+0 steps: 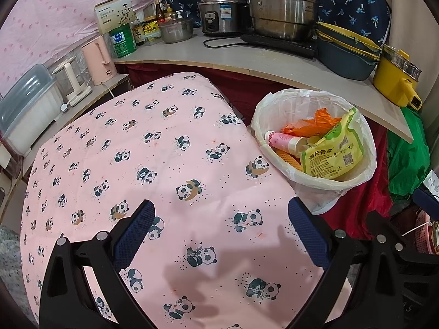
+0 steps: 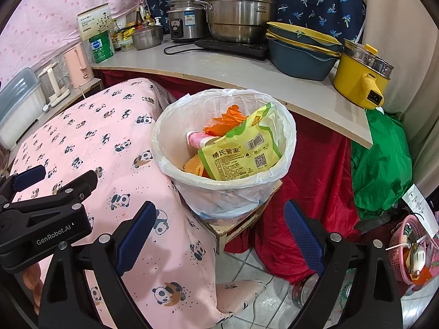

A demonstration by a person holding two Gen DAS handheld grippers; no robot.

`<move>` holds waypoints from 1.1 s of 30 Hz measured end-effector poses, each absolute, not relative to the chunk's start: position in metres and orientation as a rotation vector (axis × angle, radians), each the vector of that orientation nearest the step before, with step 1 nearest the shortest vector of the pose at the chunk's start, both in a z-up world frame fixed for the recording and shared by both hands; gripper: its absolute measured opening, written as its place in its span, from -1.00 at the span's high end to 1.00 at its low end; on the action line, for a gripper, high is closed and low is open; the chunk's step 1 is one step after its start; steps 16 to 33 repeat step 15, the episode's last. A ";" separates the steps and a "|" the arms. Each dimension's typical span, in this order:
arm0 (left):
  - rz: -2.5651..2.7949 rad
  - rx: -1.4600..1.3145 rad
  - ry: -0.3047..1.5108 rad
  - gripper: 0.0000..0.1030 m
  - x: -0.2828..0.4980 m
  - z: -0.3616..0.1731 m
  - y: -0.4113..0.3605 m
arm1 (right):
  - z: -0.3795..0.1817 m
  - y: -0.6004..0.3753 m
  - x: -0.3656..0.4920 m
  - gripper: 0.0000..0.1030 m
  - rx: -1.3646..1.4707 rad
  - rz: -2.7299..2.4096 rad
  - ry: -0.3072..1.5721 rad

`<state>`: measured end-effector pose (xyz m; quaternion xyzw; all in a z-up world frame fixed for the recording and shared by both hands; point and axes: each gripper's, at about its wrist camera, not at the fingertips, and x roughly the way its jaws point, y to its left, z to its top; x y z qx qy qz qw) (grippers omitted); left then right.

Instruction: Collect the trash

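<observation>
Both our grippers, left (image 1: 221, 233) & right (image 2: 219, 233), have jaws apart, empty. Only right view shows wood stand (image 2: 233, 230) under bin (image 2: 175, 126) w/ yellow packet (image 2: 241, 153).

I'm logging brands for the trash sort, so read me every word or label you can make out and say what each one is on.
"楊氏管家": yellow snack bag in the lined bin.
"ASD": big steel steamer pot.
"GenRobot.AI": left gripper, seen from the right wrist.
Too small or blurred: bag's barcode and fine print, white carton, green tin, sauce bottles, rice cooker sticker.
</observation>
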<state>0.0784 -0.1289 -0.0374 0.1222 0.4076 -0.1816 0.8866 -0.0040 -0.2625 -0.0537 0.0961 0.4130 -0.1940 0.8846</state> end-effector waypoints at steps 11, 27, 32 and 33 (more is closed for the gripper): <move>-0.367 0.246 0.853 -0.81 0.078 -0.040 -0.128 | -0.052 -0.263 -0.003 -0.76 0.195 -0.394 0.860; -0.366 0.247 0.857 -0.81 0.078 -0.040 -0.127 | -0.051 -0.262 -0.003 -0.76 0.193 -0.394 0.860; -0.366 0.247 0.857 -0.81 0.078 -0.040 -0.127 | -0.051 -0.262 -0.003 -0.76 0.193 -0.394 0.860; -0.366 0.247 0.857 -0.81 0.078 -0.040 -0.127 | -0.051 -0.262 -0.003 -0.76 0.193 -0.394 0.860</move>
